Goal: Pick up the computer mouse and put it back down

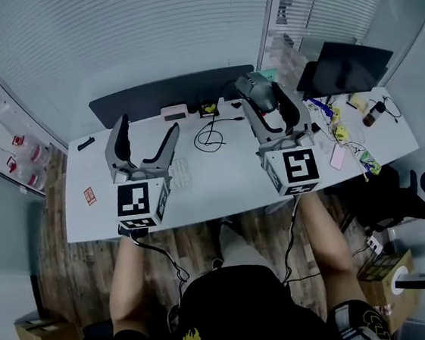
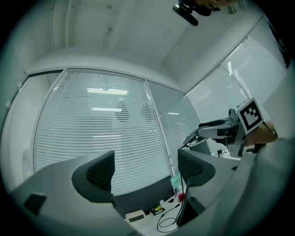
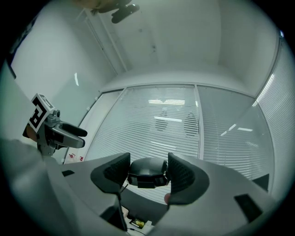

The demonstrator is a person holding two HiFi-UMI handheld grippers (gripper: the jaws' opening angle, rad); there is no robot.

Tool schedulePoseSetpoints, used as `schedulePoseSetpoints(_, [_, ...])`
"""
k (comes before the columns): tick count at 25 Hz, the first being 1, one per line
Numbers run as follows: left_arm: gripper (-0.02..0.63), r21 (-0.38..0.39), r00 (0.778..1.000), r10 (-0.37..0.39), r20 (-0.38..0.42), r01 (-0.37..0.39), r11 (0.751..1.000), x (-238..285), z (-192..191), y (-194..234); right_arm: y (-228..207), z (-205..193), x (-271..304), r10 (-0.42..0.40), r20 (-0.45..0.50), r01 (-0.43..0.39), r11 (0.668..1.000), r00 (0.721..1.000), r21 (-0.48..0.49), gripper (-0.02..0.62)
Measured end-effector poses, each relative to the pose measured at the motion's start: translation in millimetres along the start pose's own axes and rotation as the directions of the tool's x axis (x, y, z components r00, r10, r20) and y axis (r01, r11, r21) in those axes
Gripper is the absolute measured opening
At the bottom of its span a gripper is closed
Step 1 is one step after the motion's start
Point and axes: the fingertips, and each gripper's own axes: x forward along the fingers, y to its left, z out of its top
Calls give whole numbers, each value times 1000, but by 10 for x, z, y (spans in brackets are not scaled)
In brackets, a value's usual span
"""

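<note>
White desk [image 1: 228, 173] stands on wood-patterned floor [image 1: 54, 248]. Above it, the left gripper [image 2: 146, 168] gapes empty, and the right gripper [image 3: 146, 177] clamps the computer mouse [image 1: 257, 90] in mid-air. Behind are a dark divider [image 1: 158, 95] and blind-covered glass walls [image 1: 144, 36].

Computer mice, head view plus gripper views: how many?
1. The computer mouse is clamped in the right gripper, held above the desk. None seen elsewhere, though the clutter at the desk's right end could hide one.
</note>
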Motion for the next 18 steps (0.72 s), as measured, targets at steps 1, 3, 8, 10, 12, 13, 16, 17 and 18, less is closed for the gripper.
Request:
schedulePoseSetpoints(1, [433,-5,1000,-2,-4,2,1000,30,-39,8,2,-31,27,2,-6,-2,1000,1000,0,273])
schedulePoseSetpoints(3, [431,-17,1000,-8,-21,7,1000,98,-159,17,13,-138,91,8,-26,-8,1000,1000,2,273])
schedulePoseSetpoints(8, [428,-52,996,-25,-86,20,998,349,-604,1,18,-626,319,30,-104,-28,999,994,22,273])
schedulePoseSetpoints(10, [426,-70,992,-36,-124,27,997,475,-854,-26,15,-923,421,38,-144,-32,999,989,38,273])
schedulePoseSetpoints(12, [425,-87,983,-48,-175,33,996,591,-1143,-69,16,-1280,504,42,-189,-31,998,981,63,273])
schedulePoseSetpoints(13, [425,-97,978,-57,-201,38,995,650,-1294,-99,14,-1478,541,43,-213,-28,997,976,75,273])
schedulePoseSetpoints(16, [423,-145,959,-83,-270,45,988,840,-1771,-193,30,-2142,645,50,-298,-24,996,953,91,273])
schedulePoseSetpoints(17, [423,-160,952,-89,-293,43,986,896,-1940,-227,62,-2383,668,59,-329,-28,995,943,99,273])
schedulePoseSetpoints(18, [423,-173,943,-94,-319,40,984,937,-2115,-266,114,-2626,676,72,-360,-33,993,930,114,273])
